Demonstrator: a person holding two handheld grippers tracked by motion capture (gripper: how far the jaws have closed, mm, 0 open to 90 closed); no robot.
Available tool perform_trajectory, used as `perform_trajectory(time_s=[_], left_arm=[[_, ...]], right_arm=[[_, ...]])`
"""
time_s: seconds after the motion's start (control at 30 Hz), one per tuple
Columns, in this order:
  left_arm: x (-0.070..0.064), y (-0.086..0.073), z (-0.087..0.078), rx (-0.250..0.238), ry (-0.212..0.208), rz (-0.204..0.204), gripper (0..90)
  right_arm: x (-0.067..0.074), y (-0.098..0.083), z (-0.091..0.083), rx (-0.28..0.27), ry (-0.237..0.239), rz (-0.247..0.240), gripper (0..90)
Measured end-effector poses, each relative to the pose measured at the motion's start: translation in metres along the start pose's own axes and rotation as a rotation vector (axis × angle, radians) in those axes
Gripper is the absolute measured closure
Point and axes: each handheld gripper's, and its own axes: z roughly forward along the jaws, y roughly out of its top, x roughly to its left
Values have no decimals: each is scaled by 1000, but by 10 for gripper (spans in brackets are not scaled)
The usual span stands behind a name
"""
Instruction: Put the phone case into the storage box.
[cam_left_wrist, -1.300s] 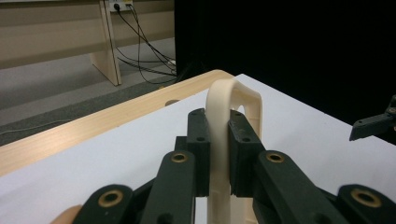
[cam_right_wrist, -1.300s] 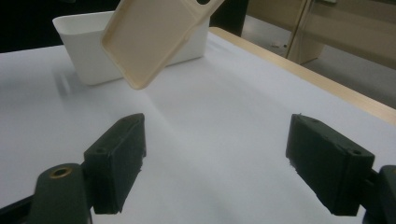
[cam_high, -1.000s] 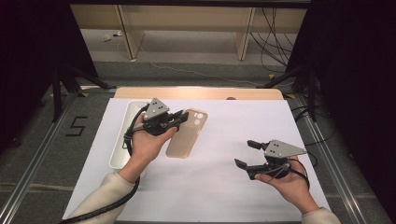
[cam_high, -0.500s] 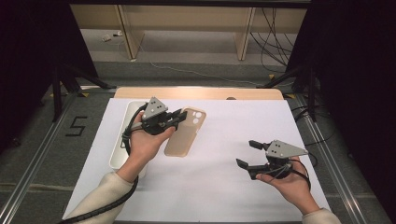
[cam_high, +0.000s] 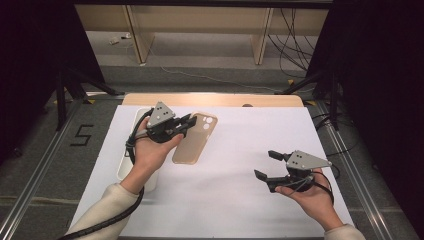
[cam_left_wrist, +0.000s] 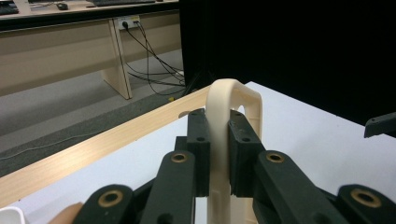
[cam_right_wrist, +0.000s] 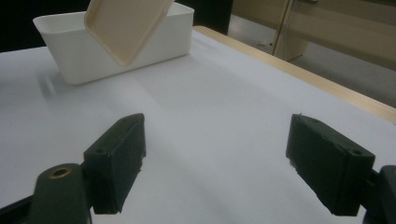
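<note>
Beige phone case (cam_high: 195, 139) clamped edge-on by left gripper (cam_high: 186, 124), held above white sheet (cam_high: 240, 150) beside white bin (cam_right_wrist: 70, 42). Right gripper (cam_high: 265, 165) (well apart) held with jaws wide, nothing gripped.

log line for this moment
left gripper: shut on beige phone case, lifted | right gripper: open, empty | white plastic bin: behind case

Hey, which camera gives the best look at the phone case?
The high view: it shows the whole beige phone case, camera cutout included, held in the left claw beside the white bin. The left gripper view shows just its thin edge between the jaws; the right gripper view shows one lower corner before the bin.
</note>
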Motion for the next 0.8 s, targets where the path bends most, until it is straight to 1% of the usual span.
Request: perform_trajectory(time_s=[0.13, 0.23, 0.5, 0.8], left_arm=[[2, 1, -2, -2, 0, 11, 811], [5, 1, -3, -5, -1, 8, 811], [13, 2, -8, -7, 17, 17, 811], [22, 4, -15, -17, 35, 13, 811]], right_arm=[[0, 0, 0, 0, -2, 0, 212], [0, 0, 0, -2, -2, 1, 212], [0, 0, 0, -3, -2, 2, 212], [0, 0, 0, -2, -2, 1, 212]])
